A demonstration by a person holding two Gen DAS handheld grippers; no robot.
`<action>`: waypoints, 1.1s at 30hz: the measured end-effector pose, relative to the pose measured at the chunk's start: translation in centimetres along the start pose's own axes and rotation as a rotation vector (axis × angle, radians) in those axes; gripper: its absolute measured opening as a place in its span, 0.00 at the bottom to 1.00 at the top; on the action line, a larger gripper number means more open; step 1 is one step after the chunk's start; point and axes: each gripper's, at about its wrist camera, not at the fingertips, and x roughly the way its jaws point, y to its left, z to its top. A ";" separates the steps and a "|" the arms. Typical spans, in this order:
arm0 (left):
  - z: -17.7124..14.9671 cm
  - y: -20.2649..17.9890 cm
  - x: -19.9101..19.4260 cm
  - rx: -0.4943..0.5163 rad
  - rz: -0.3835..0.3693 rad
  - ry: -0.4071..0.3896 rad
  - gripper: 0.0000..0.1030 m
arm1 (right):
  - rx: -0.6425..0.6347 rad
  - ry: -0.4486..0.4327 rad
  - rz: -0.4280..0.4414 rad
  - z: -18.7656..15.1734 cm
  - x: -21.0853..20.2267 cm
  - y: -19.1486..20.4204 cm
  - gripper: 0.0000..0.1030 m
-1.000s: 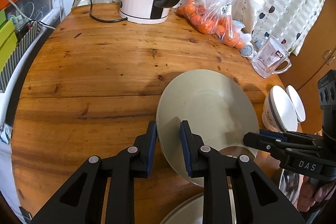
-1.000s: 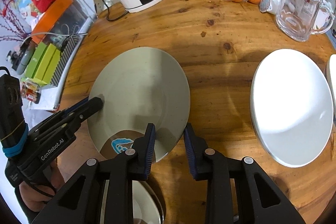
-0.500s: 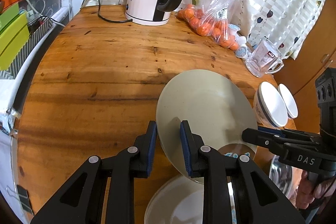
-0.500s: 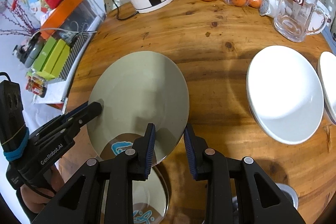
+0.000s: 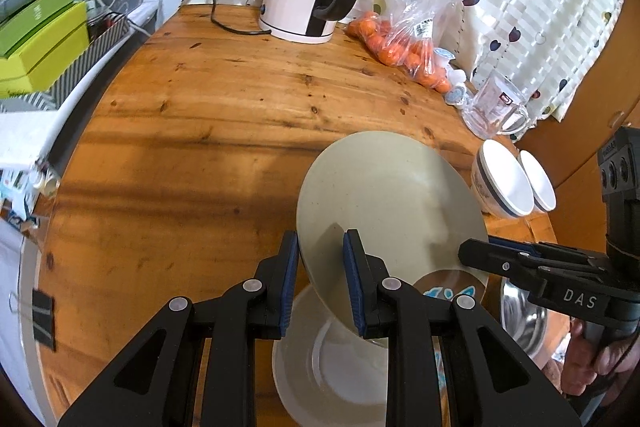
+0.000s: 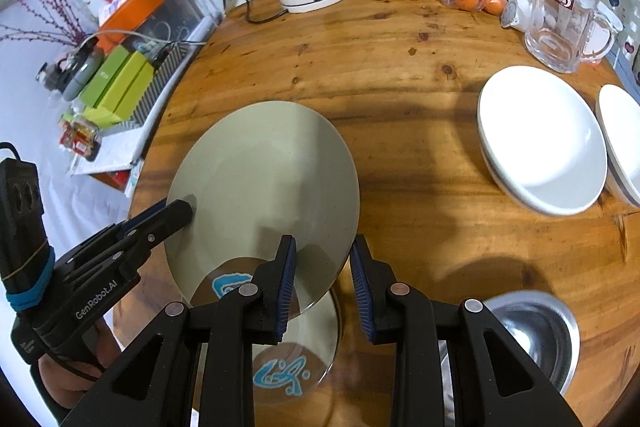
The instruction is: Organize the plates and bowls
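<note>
Plate (image 5: 384, 203), round, pale grey-green, glazed: held tilted in the air above the wooden table (image 5: 208, 131), over a white plate (image 5: 332, 367) lying below it. Left gripper (image 5: 320, 279) is clamped narrow on the near rim; right gripper (image 6: 324, 279) is clamped narrow on the opposite rim, so both share the load. A second plate with a blue pattern (image 6: 280, 375) sits beneath. White bowls (image 6: 540, 139) stand well apart toward the table's right side, a steel bowl (image 6: 536, 335) nearer. Handling, as judged: rigid ceramic, moderately heavy, smooth glaze likely slippery under the pads, chips or breaks if dropped or knocked against the plate below. Best taken at the rim, two opposite points, and lowered level.
</note>
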 end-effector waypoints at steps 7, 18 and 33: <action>-2.0 0.5 -1.1 -0.018 0.015 0.004 0.23 | -0.026 0.016 0.002 -1.9 -0.1 1.0 0.26; -4.6 0.7 -1.8 -0.044 0.026 0.020 0.23 | -0.043 0.042 0.000 -4.1 0.2 1.4 0.26; -6.9 1.3 -2.2 -0.077 0.047 0.046 0.23 | -0.072 0.079 0.002 -6.0 0.8 1.9 0.26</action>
